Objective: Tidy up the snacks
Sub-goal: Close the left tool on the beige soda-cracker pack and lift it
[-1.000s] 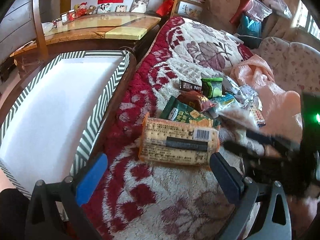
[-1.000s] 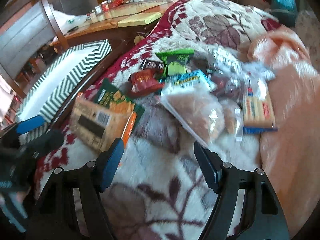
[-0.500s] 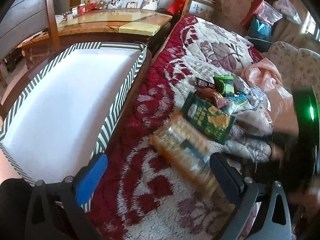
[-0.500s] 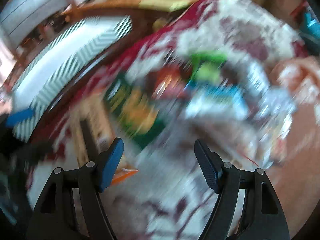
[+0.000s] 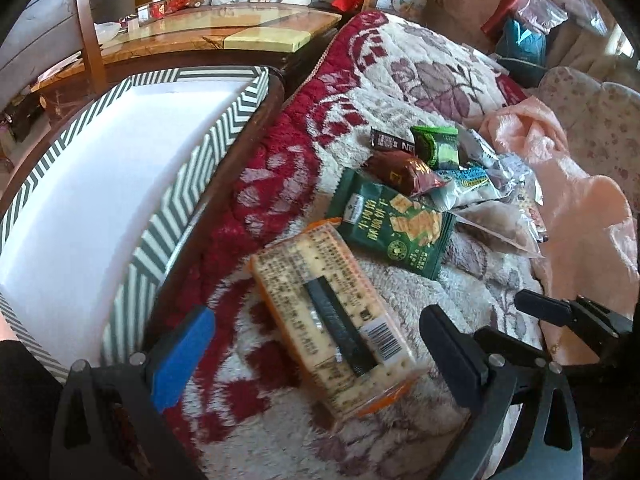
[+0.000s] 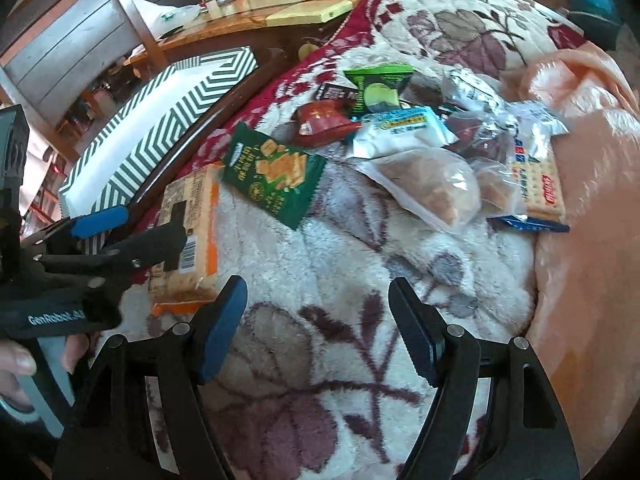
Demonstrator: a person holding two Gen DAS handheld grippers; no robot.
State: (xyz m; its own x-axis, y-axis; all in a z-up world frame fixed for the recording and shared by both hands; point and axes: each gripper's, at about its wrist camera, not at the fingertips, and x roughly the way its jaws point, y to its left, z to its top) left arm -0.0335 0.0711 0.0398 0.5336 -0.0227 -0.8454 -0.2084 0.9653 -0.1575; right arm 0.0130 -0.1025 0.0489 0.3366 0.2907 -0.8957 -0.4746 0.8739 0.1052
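Observation:
A long orange-edged cracker pack lies on the floral blanket, between the spread fingers of my left gripper, which is open and not clamped on it. The right wrist view shows the same pack partly under the left gripper. Beyond the pack lie a green cracker bag, a red-brown packet, a green packet and a dark bar. My right gripper is open over bare blanket with nothing between its fingers. A white box with green chevron walls stands to the left.
A clear bag of buns and a blue-edged cracker pack lie at the right of the pile. A pink blanket is bunched at the right. A wooden rail runs between box and blanket. A glass-topped table stands behind.
The cracker pack has turned from crosswise to lengthwise and now sits between the left gripper's fingers. The right wrist view has swung and settled on the blanket beside the left gripper.

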